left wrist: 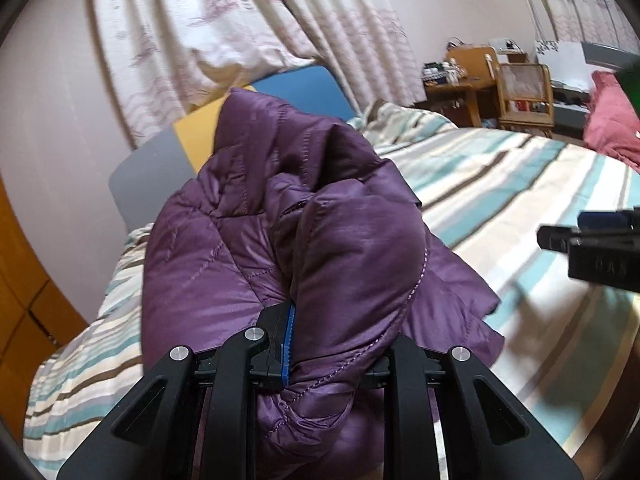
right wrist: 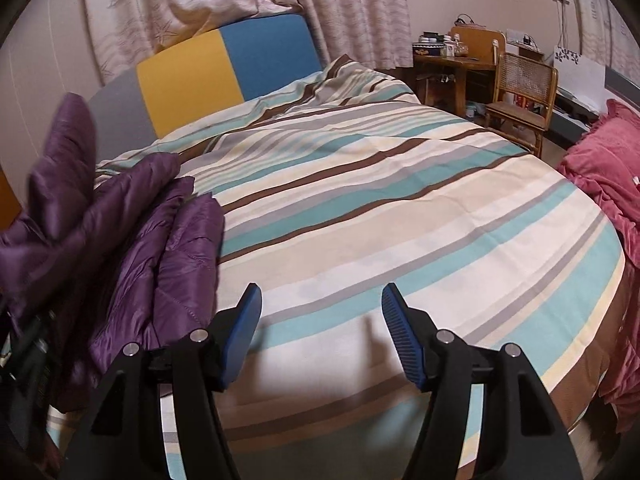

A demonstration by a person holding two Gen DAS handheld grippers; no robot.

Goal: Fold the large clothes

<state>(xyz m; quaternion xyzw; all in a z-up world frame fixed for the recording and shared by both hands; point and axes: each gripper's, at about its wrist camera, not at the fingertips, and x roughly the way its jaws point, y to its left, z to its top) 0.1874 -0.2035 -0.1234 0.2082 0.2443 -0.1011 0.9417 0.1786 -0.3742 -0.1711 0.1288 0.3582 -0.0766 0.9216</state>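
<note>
A purple quilted down jacket (left wrist: 280,232) is bunched up and lifted above the striped bed (left wrist: 500,184). My left gripper (left wrist: 328,344) is shut on a thick fold of it; only the left blue pad shows, the right finger is buried in fabric. In the right wrist view the jacket (right wrist: 132,232) hangs at the left edge over the striped bedspread (right wrist: 380,200). My right gripper (right wrist: 320,312) is open and empty above the bedspread, to the right of the jacket. It also shows in the left wrist view (left wrist: 560,240) at the right edge.
A grey, yellow and blue headboard (right wrist: 224,60) stands against floral curtains (right wrist: 352,12). A wooden desk (right wrist: 456,64) and cane chair (right wrist: 520,92) stand beyond the bed. A pink blanket (right wrist: 604,184) lies at the bed's right edge.
</note>
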